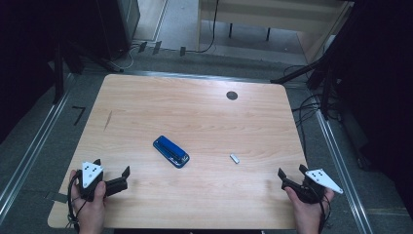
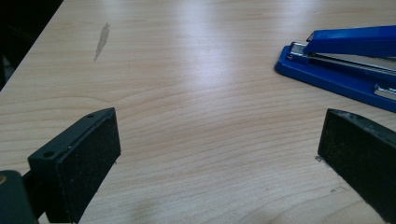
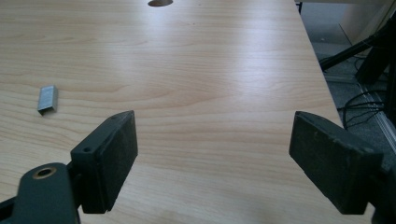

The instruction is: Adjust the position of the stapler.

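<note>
Pale wood tabletop (image 1: pixel 204 112) carries everything. Near its front left corner the left gripper (image 1: pixel 113 176) rests with jaws spread wide, nothing between them; near the front right corner the right gripper (image 1: pixel 291 174) is likewise agape and empty. Centrally lies a blue stapler (image 1: pixel 171 151), a strip of staples (image 1: pixel 234 158) apart toward the right edge.

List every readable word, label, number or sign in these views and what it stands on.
No readable text anywhere.
Blue stapler: no brand or label legible.
Staple strip: plain metal, no marking.
Black tape mark on the floor, left of the table: resembles a "7", though possibly just tape.
</note>
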`<state>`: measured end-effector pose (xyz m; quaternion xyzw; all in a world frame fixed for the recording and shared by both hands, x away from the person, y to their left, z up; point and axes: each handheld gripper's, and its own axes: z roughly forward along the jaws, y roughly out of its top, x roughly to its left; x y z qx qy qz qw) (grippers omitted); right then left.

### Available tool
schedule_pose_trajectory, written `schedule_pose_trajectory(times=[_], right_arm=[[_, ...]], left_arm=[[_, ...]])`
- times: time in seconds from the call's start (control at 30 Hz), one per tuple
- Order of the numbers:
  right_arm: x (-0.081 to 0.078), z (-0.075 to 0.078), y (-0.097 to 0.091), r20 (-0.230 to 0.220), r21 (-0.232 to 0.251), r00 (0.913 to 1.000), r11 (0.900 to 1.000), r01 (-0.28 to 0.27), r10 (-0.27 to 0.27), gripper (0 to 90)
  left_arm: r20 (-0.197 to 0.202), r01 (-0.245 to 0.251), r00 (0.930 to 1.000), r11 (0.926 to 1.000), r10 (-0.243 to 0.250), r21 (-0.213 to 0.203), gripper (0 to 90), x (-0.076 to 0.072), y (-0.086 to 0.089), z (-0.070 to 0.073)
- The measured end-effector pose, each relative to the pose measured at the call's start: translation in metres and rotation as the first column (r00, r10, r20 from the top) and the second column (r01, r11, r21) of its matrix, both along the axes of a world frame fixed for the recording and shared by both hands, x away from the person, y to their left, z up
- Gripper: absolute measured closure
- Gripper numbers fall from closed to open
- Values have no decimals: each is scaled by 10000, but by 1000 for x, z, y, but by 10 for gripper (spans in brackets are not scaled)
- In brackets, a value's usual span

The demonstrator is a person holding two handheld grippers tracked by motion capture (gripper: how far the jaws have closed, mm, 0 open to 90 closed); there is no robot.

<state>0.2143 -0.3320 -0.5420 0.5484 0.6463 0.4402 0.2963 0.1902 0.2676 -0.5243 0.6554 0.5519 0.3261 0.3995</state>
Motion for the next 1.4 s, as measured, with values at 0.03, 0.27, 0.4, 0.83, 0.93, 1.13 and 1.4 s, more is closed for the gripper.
schedule_pose_trajectory(times=[0.03,0.27,0.4,0.83,0.93,1.13,1.4], right_arm=[[0,0,0,0,0,10000,10000,0,0,164],[0,11,24,216,68,9950,9952,-981,979,299],[0,15,33,257,-141,9892,9895,-1437,1440,353],[5,18,61,-501,-716,9663,9642,-2555,2523,400],[5,22,68,-528,-655,9564,9547,-2902,2871,401],[8,29,93,-716,-919,9305,9266,-3647,3591,402],[21,31,120,-748,-858,9043,9008,-4258,4203,382]], left_arm=[[0,0,10000,10000,0,0,0,0,0,0],[-180,2,9998,9997,-6,-259,0,1,2,0],[-349,73,9994,9996,-83,-287,0,3,3,0],[-587,347,9976,9990,-363,-278,0,5,2,0],[-651,370,9971,9985,-396,-398,0,6,3,-1],[-883,596,9941,9975,-628,-382,0,8,2,-1],[-699,782,9942,9958,-815,-478,0,6,3,0]])
